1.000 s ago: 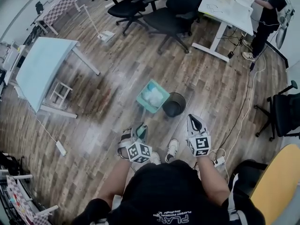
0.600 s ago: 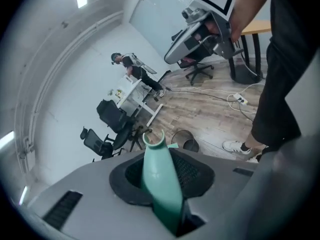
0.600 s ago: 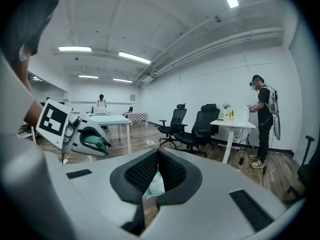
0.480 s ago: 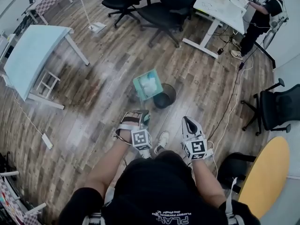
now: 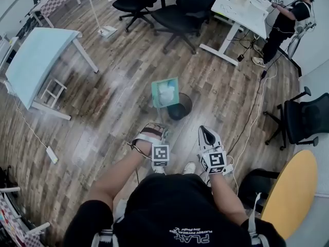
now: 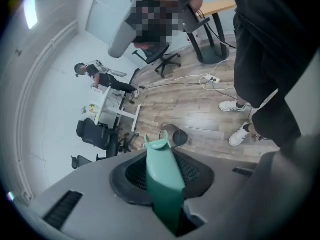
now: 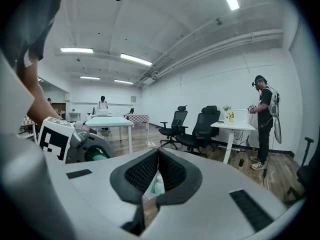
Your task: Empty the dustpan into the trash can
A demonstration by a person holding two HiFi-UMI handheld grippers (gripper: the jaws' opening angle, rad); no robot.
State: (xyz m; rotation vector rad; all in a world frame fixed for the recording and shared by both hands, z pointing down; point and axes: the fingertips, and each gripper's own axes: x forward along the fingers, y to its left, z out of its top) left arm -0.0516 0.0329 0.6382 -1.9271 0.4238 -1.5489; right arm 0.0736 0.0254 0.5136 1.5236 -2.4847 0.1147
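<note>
The left hand-held gripper [image 6: 162, 176] is clamped on the teal handle of the dustpan [image 5: 165, 92]. It holds the pan tipped on edge over the rim of the black trash can [image 5: 180, 108] on the floor, likely so its white litter slides in. The right hand-held gripper [image 5: 205, 133] hangs beside it, jaws closed on nothing, seemingly spare. White print on the person's black shirt [image 5: 175, 210] is too small to read.

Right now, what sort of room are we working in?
Likely an open-plan office or lab: black swivel chairs, a white desk with cables beneath, and a wood-plank floor.
</note>
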